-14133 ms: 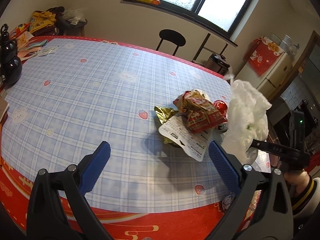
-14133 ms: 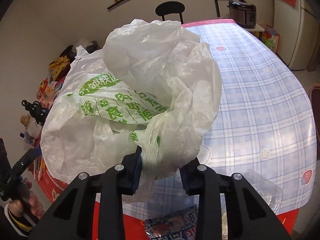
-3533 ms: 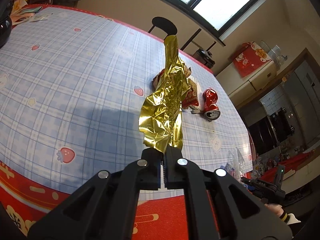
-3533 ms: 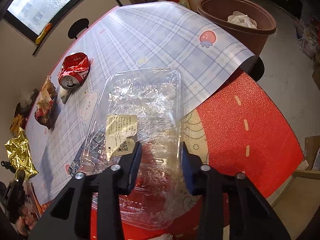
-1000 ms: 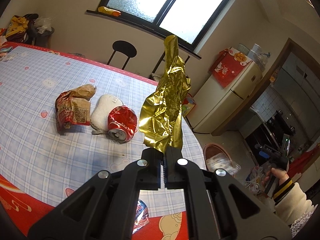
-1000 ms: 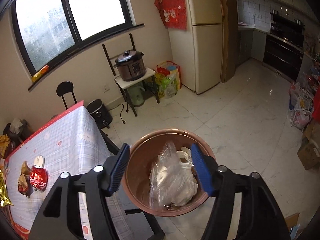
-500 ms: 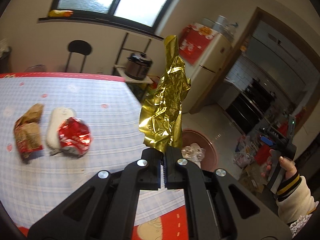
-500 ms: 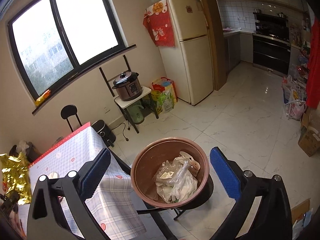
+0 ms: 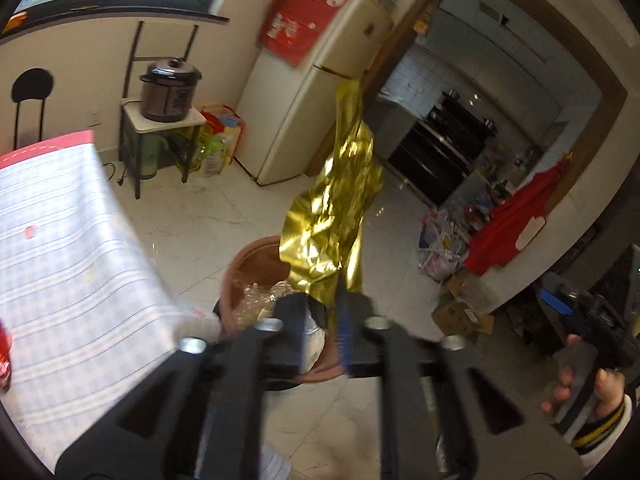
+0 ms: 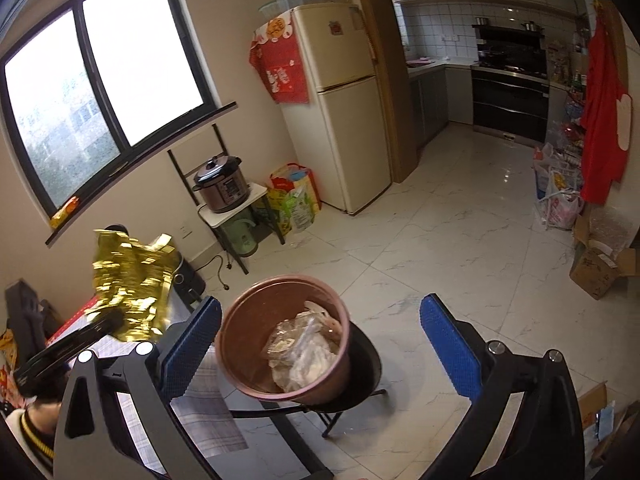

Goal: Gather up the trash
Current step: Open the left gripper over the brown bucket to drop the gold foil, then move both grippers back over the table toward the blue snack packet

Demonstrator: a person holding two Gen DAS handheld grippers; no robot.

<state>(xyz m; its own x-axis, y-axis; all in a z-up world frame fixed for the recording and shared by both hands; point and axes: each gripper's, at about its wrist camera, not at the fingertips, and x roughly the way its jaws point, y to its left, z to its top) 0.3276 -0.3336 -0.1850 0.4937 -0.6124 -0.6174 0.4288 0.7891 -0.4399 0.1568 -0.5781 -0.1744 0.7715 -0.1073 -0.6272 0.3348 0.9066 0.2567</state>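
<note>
My left tongs (image 9: 320,304), lower centre of the frame, pinch the gold wrapper (image 9: 336,216) by its lower end, its long axis standing upright. The trash bin (image 9: 256,256) lies directly below and beyond it. My right tongs (image 10: 320,344) hang wide open and empty over the bin.
</note>
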